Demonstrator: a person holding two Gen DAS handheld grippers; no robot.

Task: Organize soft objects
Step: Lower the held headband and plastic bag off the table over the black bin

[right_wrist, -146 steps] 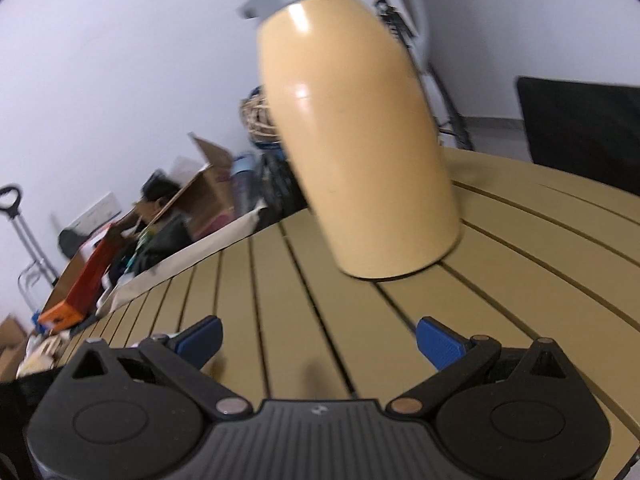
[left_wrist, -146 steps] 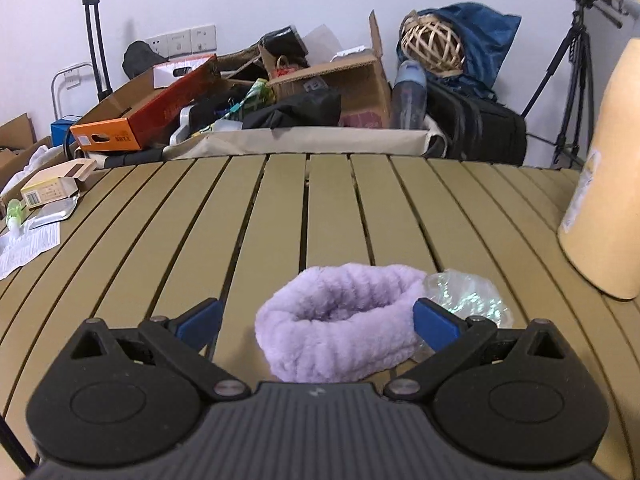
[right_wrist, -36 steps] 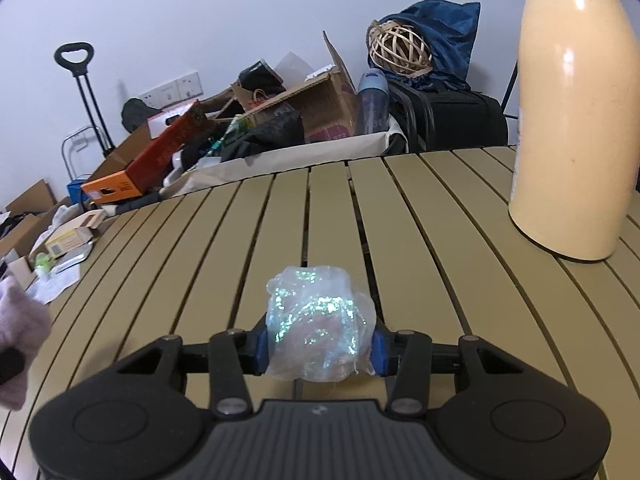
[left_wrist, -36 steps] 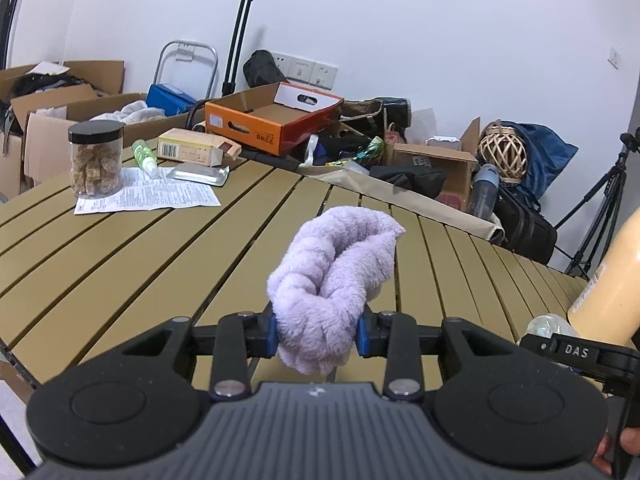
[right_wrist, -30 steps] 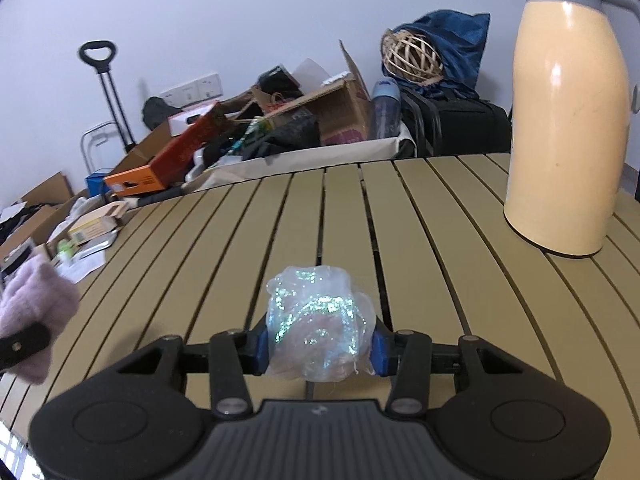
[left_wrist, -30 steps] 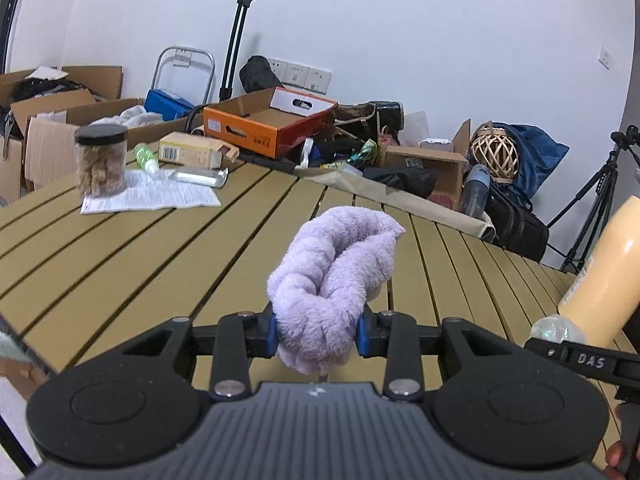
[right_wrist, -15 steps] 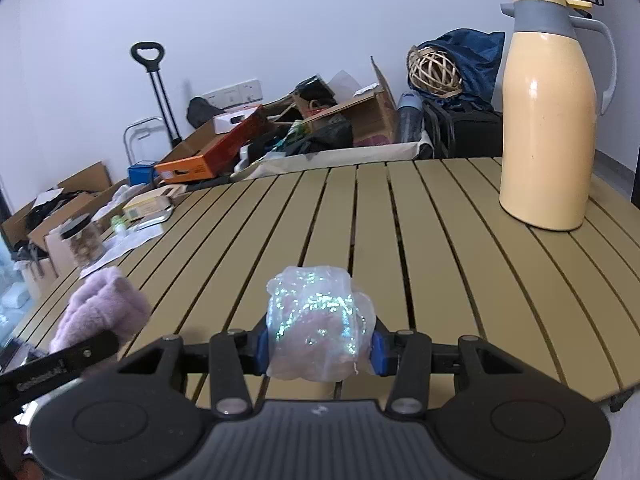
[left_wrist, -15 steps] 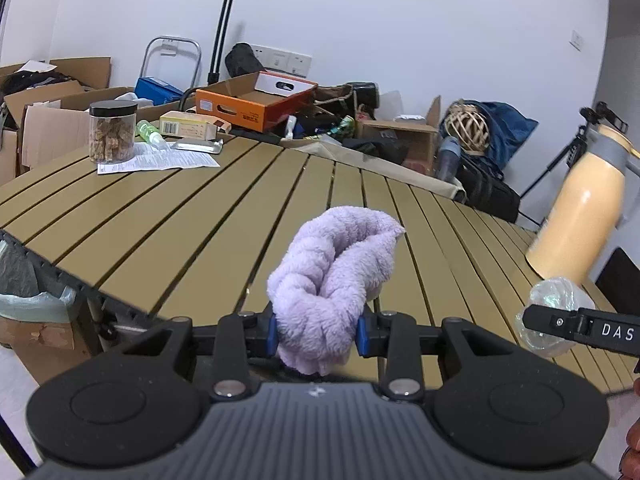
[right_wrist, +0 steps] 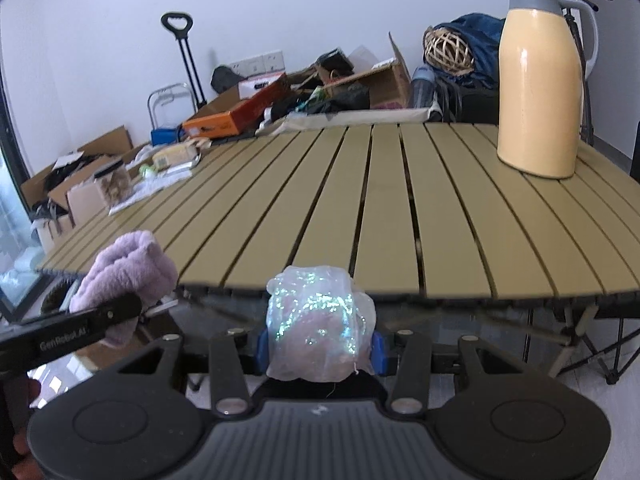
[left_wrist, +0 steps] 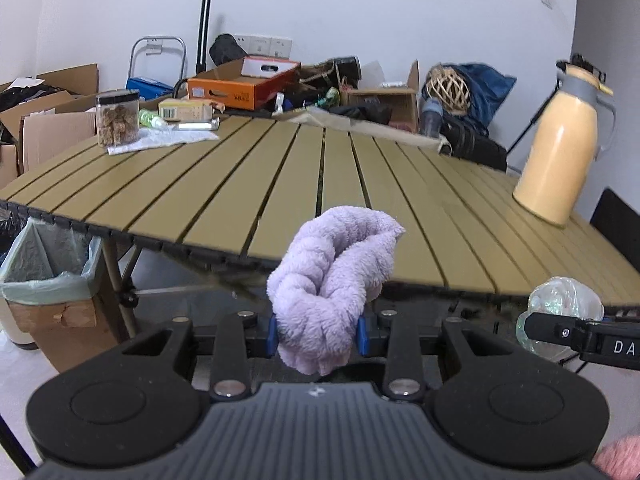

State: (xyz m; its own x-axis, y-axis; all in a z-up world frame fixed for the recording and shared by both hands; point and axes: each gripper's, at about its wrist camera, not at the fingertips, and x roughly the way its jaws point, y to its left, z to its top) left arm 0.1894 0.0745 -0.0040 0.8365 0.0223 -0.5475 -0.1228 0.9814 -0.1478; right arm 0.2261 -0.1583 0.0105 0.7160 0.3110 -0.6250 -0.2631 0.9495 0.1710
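My left gripper (left_wrist: 316, 334) is shut on a fluffy lilac headband (left_wrist: 332, 280), which bulges up between its blue pads. It hangs in the air just off the near edge of the slatted table (left_wrist: 280, 184). My right gripper (right_wrist: 320, 346) is shut on a crumpled iridescent clear bag (right_wrist: 320, 324), also held past the table's near edge. In the right wrist view the lilac headband (right_wrist: 124, 270) shows at the lower left, in the other gripper. In the left wrist view the clear bag (left_wrist: 560, 304) shows at the lower right.
A tall cream thermos jug (right_wrist: 538, 76) stands at the table's far right. A jar (left_wrist: 117, 117), papers and small boxes sit at its far left. A lined bin in a cardboard box (left_wrist: 48, 276) stands on the floor at left. Boxes and bags crowd the wall behind.
Both grippers have drawn back from over the table to beyond its near edge, each keeping its hold. The table edge and the floor below have come into view.
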